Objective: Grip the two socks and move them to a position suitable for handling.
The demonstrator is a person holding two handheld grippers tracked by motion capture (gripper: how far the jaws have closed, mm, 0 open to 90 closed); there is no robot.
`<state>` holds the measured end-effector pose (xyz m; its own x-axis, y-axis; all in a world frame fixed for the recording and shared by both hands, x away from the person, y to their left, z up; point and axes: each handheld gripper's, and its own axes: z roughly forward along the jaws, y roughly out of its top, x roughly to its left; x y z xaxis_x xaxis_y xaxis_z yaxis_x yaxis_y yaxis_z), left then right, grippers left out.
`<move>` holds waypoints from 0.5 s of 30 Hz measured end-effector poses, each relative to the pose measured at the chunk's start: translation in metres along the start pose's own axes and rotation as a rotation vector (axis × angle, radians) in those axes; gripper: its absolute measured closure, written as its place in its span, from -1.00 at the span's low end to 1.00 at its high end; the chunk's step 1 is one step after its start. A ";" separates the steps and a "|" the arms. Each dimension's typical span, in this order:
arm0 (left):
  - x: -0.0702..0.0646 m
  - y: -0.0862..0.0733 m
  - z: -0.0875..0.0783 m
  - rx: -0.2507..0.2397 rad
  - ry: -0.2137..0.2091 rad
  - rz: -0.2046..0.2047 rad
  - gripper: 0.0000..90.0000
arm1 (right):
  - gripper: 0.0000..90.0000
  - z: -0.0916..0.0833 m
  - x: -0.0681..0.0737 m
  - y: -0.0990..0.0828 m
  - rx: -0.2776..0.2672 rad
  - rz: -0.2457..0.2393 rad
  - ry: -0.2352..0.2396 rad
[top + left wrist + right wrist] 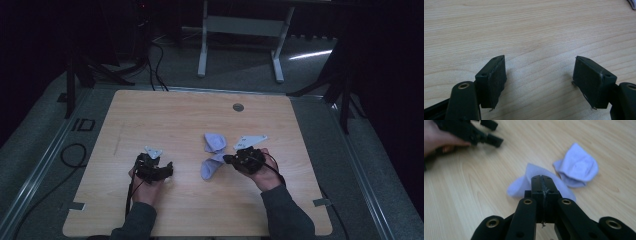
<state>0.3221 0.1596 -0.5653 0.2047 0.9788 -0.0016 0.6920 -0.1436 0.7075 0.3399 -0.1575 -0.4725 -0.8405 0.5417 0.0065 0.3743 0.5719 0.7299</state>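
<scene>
Two pale lilac socks lie mid-table. The nearer sock (209, 169) (517, 186) fans out from the tip of my right gripper (228, 159) (544, 180), whose jaws are pressed together on a pinch of its fabric. The other sock (215, 141) (577, 170) lies crumpled just beyond, apart from both grippers. My left gripper (165, 170) (540, 82) rests low over bare wood to the left, jaws wide open with nothing between them. In the right gripper view it (490, 132) appears at the top left, in a hand.
The light wooden table (200, 120) has a round grommet (238, 107) near its far edge. Beyond it stand a white table frame (240, 30) and dark stands, with cables on the grey floor at left.
</scene>
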 end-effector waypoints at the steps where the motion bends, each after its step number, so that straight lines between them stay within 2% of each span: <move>1: 0.000 0.000 0.000 0.000 0.000 0.000 -0.41 | 0.98 0.000 0.000 0.000 0.000 0.000 0.000; 6: 0.000 0.000 0.000 0.001 0.000 0.002 -0.41 | 0.98 -0.008 -0.005 -0.017 0.029 0.003 -0.004; 15: 0.000 0.000 0.000 0.002 0.001 0.003 -0.41 | 0.98 -0.020 -0.017 -0.028 0.023 0.029 -0.015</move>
<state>0.3221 0.1597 -0.5653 0.2059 0.9786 0.0010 0.6926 -0.1464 0.7063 0.3353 -0.1951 -0.4796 -0.8230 0.5678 0.0171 0.4079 0.5697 0.7135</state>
